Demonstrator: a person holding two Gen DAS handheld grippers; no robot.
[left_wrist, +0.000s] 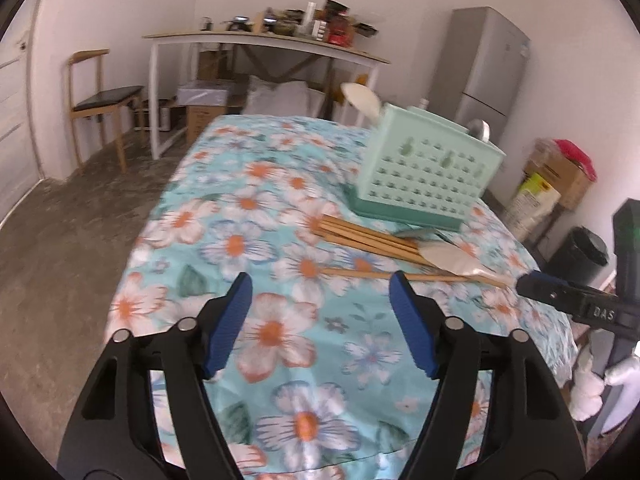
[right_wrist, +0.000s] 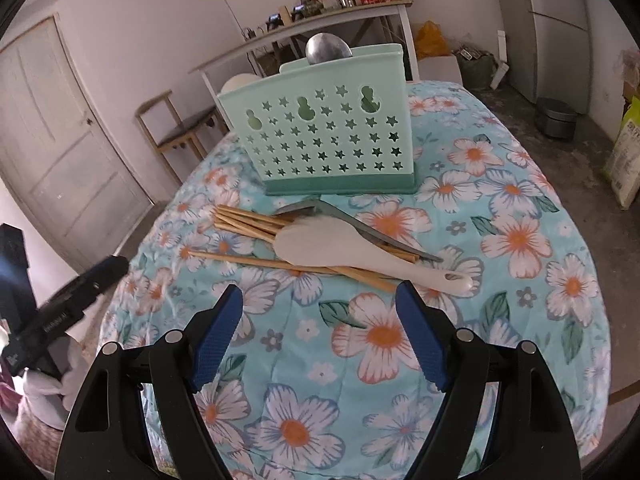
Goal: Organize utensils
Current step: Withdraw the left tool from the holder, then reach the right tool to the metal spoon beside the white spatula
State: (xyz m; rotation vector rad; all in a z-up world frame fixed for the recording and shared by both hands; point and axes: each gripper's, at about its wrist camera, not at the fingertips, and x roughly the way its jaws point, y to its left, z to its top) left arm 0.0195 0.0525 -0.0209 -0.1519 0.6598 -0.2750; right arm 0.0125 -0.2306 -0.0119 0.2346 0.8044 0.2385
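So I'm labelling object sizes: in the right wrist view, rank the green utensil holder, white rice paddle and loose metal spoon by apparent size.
1. Green utensil holder, clearly largest.
2. White rice paddle and metal spoon: similar apparent length; the spoon is partly hidden under the paddle, so unranked.

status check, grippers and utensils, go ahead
Left gripper and right gripper open, empty. White plastic rice spoon, wooden chopsticks, grey metal spoon loose before mint perforated holder. Nothing blocking.

A lived-in home room: a flowered cloth (right_wrist: 516,200) covers the surface, and beyond it stand a fridge (left_wrist: 486,68), a wooden chair (left_wrist: 100,100), a panelled door (right_wrist: 60,140) and a cluttered side table (left_wrist: 264,42).
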